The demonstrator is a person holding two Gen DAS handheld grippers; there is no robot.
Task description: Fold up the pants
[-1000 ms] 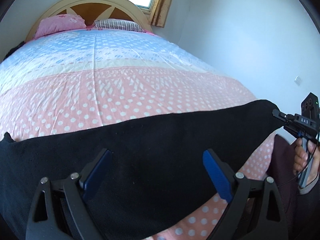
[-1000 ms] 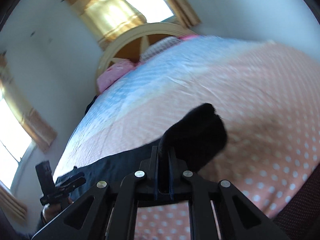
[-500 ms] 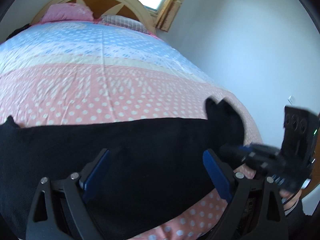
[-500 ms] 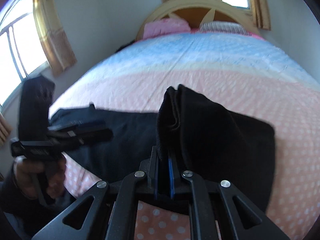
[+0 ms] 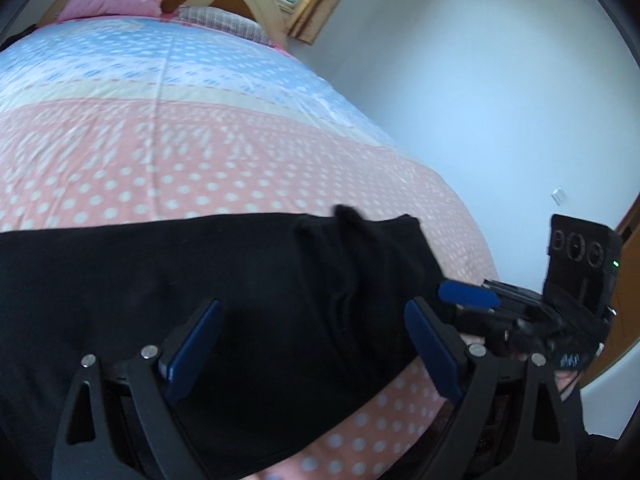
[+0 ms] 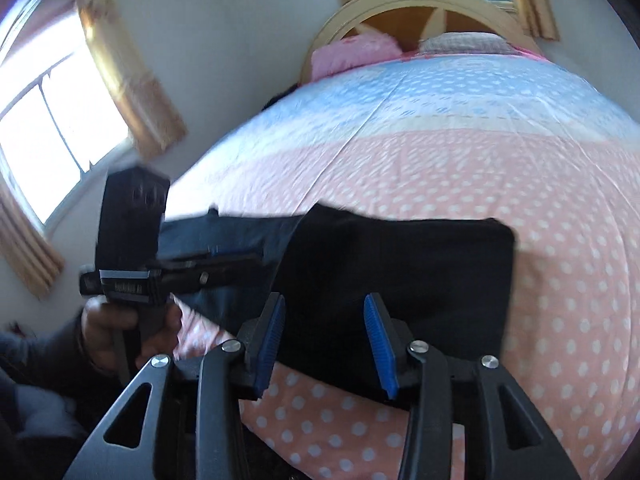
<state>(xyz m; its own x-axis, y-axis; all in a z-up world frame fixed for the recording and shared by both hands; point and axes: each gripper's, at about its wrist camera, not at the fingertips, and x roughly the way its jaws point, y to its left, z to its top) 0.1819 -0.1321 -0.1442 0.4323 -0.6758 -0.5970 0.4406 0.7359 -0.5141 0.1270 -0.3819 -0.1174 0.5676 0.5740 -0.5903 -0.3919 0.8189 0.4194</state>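
Observation:
Black pants (image 5: 200,300) lie across the near end of the bed, their right end folded over to the left as a flat flap (image 6: 400,276). My left gripper (image 5: 312,352) is open and empty, just above the pants' middle. My right gripper (image 6: 324,340) is open and empty, over the near edge of the folded flap. The right gripper also shows in the left wrist view (image 5: 468,296) beside the fold. The left gripper shows in the right wrist view (image 6: 224,264) over the unfolded part.
The bed has a pink and blue polka-dot cover (image 5: 200,152), with pillows (image 5: 112,2) and a wooden headboard (image 6: 420,12) at the far end. A white wall (image 5: 480,100) runs along the bed's right side. Windows with gold curtains (image 6: 132,72) are on the left wall.
My right gripper carried the pants' end leftward over the rest, laid it down and opened. The left gripper stayed open over the pants.

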